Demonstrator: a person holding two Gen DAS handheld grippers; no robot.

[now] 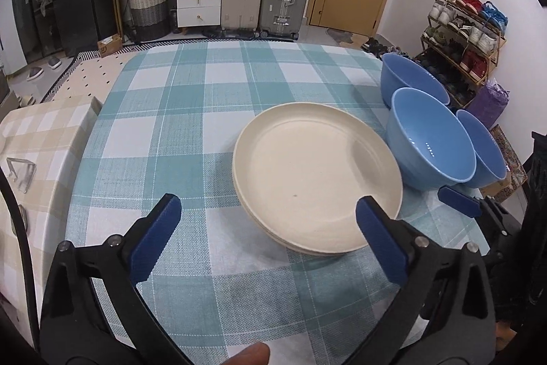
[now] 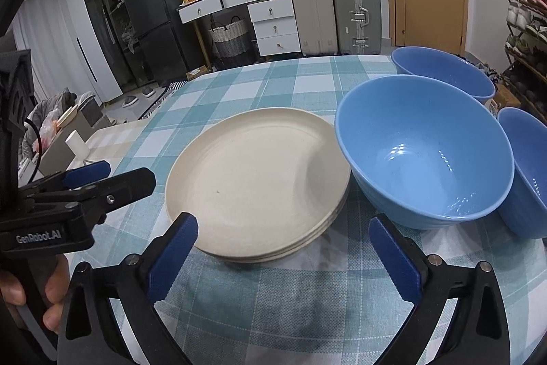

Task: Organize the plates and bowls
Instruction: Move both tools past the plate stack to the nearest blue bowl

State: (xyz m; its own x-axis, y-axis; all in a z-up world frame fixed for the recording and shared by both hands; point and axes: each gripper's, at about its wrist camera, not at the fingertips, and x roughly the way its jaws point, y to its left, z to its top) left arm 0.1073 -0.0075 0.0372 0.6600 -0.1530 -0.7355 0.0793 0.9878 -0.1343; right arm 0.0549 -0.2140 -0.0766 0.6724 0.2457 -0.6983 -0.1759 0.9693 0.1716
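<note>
- Left gripper [image 1: 268,221]: spread wide, empty, just left of the cream plate stack [image 1: 316,177] on the table [image 1: 191,112].
- Right gripper [image 2: 283,242]: spread too, empty; aim next at the nearest blue bowl [image 2: 424,153], touching the stack's right, gripping its rim squarely.

left claw [image 1: 268,216] wide open, right claw [image 2: 283,236] wide open, both empty

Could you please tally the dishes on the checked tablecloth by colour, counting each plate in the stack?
Cream plates: 3, stacked, judging by the rim edges visible in the right wrist view.
Blue bowls: 3, the nearest, one behind it, one at the right edge.
Total: 6 dishes.
</note>
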